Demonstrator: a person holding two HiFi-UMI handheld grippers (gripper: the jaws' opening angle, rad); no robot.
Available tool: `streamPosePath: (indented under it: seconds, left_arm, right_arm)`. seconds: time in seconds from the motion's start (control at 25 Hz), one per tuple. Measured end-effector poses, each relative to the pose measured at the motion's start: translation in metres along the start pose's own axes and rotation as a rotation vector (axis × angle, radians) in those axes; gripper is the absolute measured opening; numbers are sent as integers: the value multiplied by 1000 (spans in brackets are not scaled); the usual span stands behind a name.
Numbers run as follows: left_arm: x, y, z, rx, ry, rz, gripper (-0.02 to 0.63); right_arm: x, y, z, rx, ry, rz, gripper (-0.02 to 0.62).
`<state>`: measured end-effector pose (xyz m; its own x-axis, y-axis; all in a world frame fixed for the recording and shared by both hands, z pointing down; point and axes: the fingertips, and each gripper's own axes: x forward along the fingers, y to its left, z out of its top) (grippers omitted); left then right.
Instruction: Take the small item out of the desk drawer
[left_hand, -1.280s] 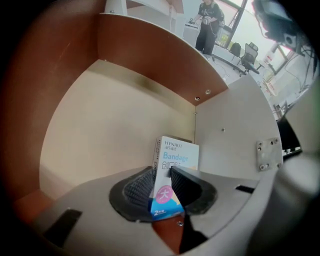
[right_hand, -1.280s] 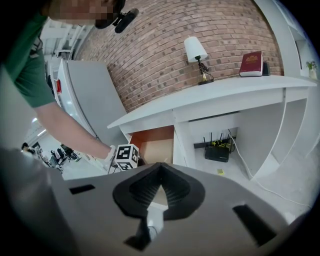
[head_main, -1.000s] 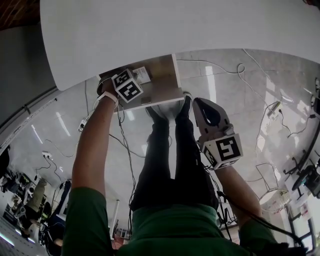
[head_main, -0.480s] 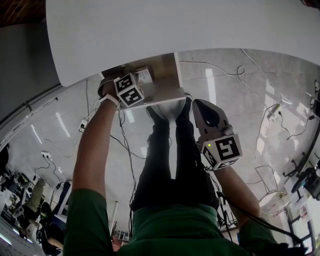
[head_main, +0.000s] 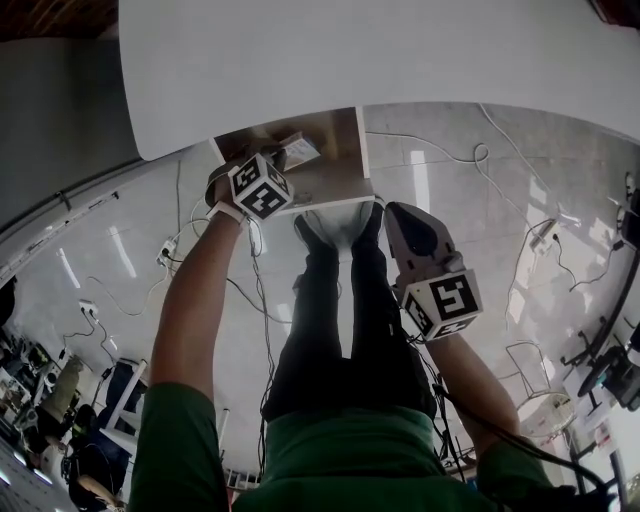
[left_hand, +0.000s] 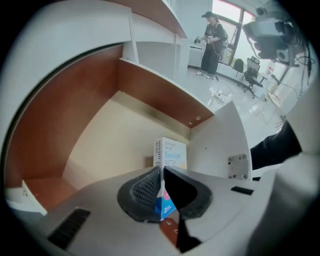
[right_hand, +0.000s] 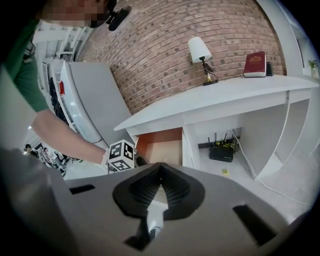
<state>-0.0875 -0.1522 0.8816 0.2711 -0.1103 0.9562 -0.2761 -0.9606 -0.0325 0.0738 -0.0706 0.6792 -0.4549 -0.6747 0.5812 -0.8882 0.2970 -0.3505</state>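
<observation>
Jaws first: the left gripper (left_hand: 162, 172) was clamped tight on the small box (left_hand: 170, 153), a white carton with blue print up top and a flash of blue and pink down between the ribbed pads (left_hand: 145, 187). The box stood upright in the grip, most of it poking out past the tips. It sat over the open drawer (left_hand: 95, 150), toward the right-hand wall. Whether its end touched the pale drawer floor could not be told.

The drawer was pulled well out from under the white desk (head_main: 400, 55), with brown sides and a cream bottom.

Over on the other side, the right gripper (right_hand: 160, 171) had its jaws pressed together with nothing between them. It hung outside the drawer, off to the right of it, pointed back at the desk.

Up on the desk top stood a lamp (right_hand: 199, 52) and a red book (right_hand: 257, 63) against the brick wall (right_hand: 160, 45), and a black router (right_hand: 221, 150) sat on the floor under the desk.
</observation>
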Motion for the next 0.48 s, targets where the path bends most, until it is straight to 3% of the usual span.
streamPosePath:
  seconds: [0.28,0.48]
  left_arm:
    - [-28,4,15,16,-62,70,23]
    - [-57,3,28,-19,-119,99,23]
  right_arm:
    - [-5,12,12,-20,-17,14,5]
    - [-10,21,25,-34,-32,20,5]
